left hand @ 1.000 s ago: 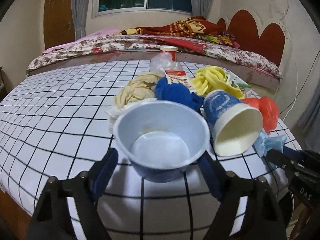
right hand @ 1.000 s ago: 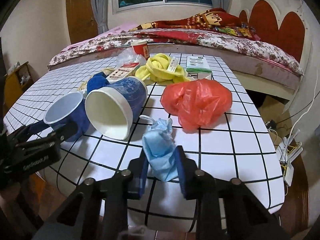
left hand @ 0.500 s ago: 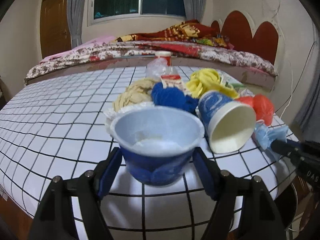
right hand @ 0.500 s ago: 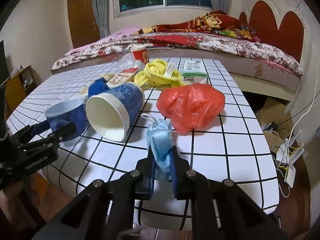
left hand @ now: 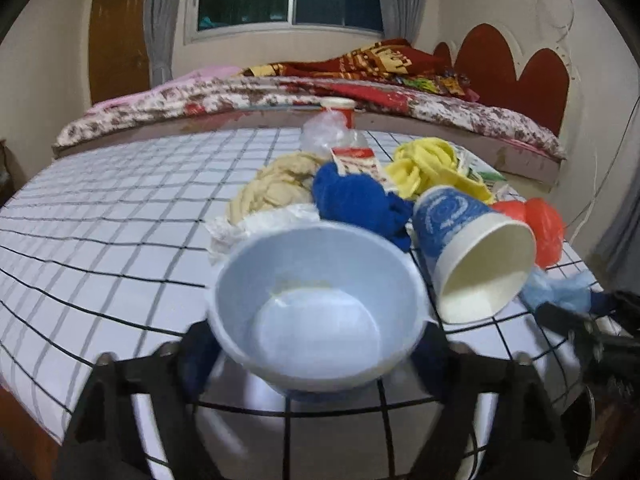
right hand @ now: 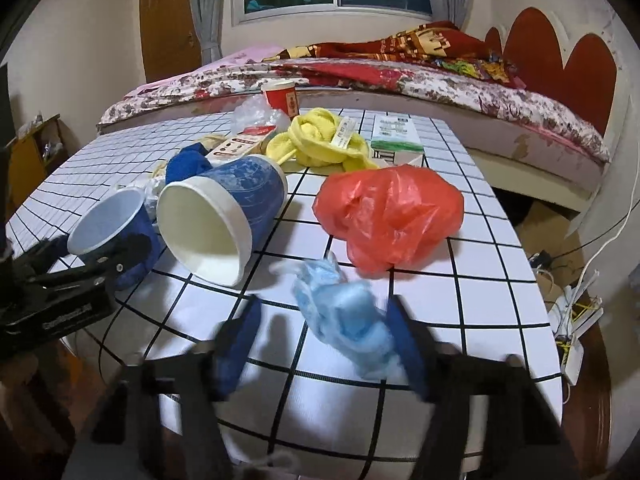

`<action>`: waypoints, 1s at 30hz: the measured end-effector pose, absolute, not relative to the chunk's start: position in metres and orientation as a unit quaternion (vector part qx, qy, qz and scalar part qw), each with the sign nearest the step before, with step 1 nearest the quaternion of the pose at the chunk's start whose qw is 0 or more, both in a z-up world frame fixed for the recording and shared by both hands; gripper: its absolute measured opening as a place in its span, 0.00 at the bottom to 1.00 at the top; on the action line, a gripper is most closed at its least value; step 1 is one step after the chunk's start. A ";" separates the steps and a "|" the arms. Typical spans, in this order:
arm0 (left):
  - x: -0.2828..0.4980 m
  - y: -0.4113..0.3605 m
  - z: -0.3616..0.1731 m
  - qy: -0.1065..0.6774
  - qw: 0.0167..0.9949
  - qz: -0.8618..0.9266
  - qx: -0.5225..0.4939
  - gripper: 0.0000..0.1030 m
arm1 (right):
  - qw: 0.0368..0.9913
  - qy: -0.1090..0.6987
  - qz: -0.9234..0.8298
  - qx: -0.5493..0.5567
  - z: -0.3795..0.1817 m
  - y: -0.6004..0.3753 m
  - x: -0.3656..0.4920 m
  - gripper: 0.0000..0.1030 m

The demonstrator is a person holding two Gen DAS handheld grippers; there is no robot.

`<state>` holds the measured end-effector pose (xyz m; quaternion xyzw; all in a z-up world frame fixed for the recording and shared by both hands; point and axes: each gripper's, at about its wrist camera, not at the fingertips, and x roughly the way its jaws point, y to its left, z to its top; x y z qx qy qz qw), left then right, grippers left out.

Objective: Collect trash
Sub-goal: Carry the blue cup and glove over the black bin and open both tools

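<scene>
A small blue paper cup point(left hand: 316, 300) with a pale inside sits between the pads of my left gripper point(left hand: 316, 346), tipped toward the camera; the jaws are easing open but the pads still touch its sides. In the right wrist view the same cup point(right hand: 104, 220) and left gripper point(right hand: 100, 260) show at the left table edge. A crumpled light blue face mask point(right hand: 348, 320) lies on the table between the fingers of my right gripper point(right hand: 324, 340), whose jaws are opening and stand well apart. A large blue paper cup point(right hand: 240, 200) lies on its side beside a red plastic bag point(right hand: 388, 212).
On the checked tablecloth point(left hand: 100, 240) behind lie a yellow cloth point(right hand: 320, 140), a blue cloth point(left hand: 352, 196), a beige cloth point(left hand: 276, 188), crumpled clear plastic, cartons and a red cup point(right hand: 282, 96). A bed runs behind the table. Cables point(right hand: 572, 308) lie on the floor at right.
The right gripper pinched the mask, then spread its jaws; the mask now lies loose between them. The small cup in the left gripper has tipped toward the camera.
</scene>
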<state>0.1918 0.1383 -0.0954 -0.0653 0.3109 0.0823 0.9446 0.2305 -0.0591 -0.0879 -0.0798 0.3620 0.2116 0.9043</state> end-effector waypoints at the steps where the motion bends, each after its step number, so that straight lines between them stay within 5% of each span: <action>1: 0.190 0.139 -0.095 0.308 0.945 0.080 -0.068 0.76 | 0.901 0.369 0.216 -0.075 -0.089 -0.060 0.232 0.20; 18: 0.129 0.017 -0.052 0.273 0.959 -0.078 -0.021 0.76 | 0.939 0.304 0.156 0.038 -0.034 -0.194 0.150 0.17; 30: 0.114 -0.135 -0.077 0.316 0.914 -0.253 0.032 0.76 | 0.931 0.356 0.050 0.070 -0.080 -0.332 0.100 0.17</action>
